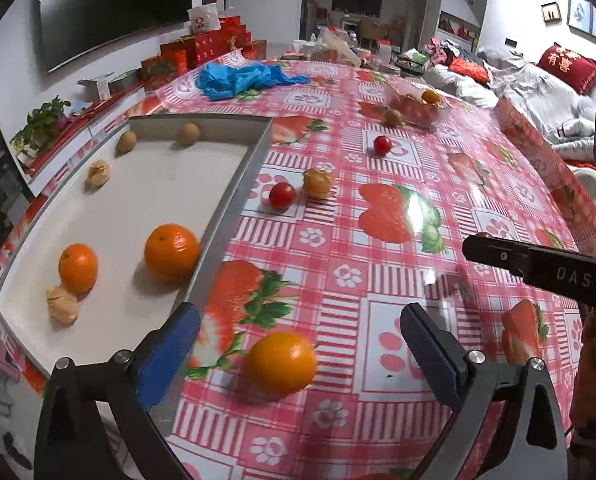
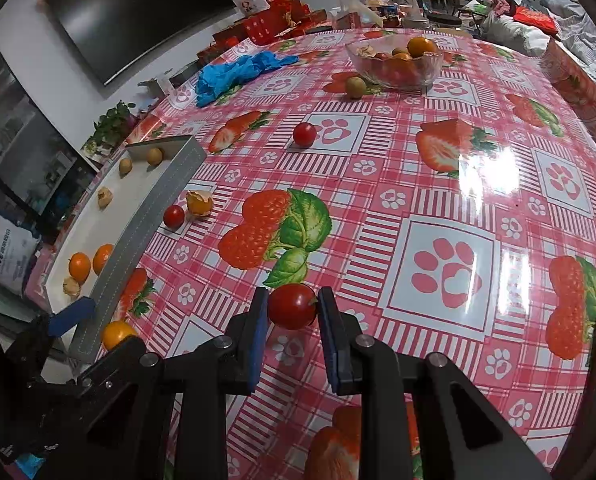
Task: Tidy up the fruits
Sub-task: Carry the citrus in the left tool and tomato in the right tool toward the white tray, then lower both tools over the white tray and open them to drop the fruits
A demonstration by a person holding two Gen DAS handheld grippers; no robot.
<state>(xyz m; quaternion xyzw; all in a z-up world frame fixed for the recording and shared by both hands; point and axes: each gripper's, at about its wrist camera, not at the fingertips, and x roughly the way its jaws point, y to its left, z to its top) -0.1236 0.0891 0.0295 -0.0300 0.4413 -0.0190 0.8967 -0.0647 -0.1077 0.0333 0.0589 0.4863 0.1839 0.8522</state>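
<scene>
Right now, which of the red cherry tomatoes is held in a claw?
The cherry tomato pinched between the right claw fingers. The other two lie free on the tablecloth: one beside the tray, one farther off.

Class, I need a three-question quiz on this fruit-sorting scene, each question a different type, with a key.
1. True or false: the right gripper is shut on a cherry tomato.
2. How many oranges lie in the tray?
3. Multiple choice: the orange fruit between the left gripper's fingers is A) gripped, B) loose on the tablecloth, C) in the glass bowl.

Key: 1 true. 2 two, one orange by the tray wall, the other further in. 3 B: the jaws stand wide apart.
</scene>
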